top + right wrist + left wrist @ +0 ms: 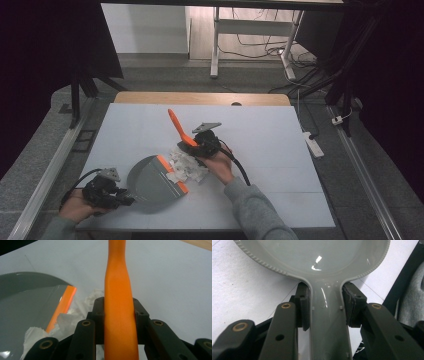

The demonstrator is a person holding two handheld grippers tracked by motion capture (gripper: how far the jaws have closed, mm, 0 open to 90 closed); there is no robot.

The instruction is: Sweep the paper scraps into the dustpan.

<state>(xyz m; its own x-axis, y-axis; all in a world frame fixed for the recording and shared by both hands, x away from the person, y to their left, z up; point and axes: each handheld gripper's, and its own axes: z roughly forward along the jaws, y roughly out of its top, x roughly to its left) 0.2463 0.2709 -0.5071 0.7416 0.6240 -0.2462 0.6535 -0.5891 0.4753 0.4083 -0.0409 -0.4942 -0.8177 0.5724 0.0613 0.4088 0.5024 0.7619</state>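
— Hand-held gripper on the left (131,200) first: what is it doing?

— Its jaws are clamped on the grey handle of the dustpan (152,184). In the left gripper view the pads (302,305) press on both sides of that handle, just below where it widens into the pan (317,255). Holding it by the handle keeps the pan flat on the table (140,130) with its orange lip (171,175) turned toward the paper.

— And the right hand-held gripper (196,148)?

— Closed on the orange handle of the brush (176,123). The right gripper view shows the handle (119,315) running straight up between the two jaws, gripped low down. From the high view the handle slants up and away from the person, so I judge the brush head sits down at the table behind the paper, though the gripper hides most of it.

— Where is the stuff being swept?

— A heap of crumpled white paper scraps (186,169) lies on the table between the brush and the pan's lip, touching the lip. In the right gripper view some paper (65,322) already overlaps the orange edge (63,307).

— Why that arrangement?

— Pan on one side, brush on the other, scraps trapped between. It looks set up so a stroke toward the pan pushes the paper over the lip. My guess is the sweep is partway, since most of the heap is still outside the pan.

— Any risk?

— Light scraps could slip past the lip's ends.
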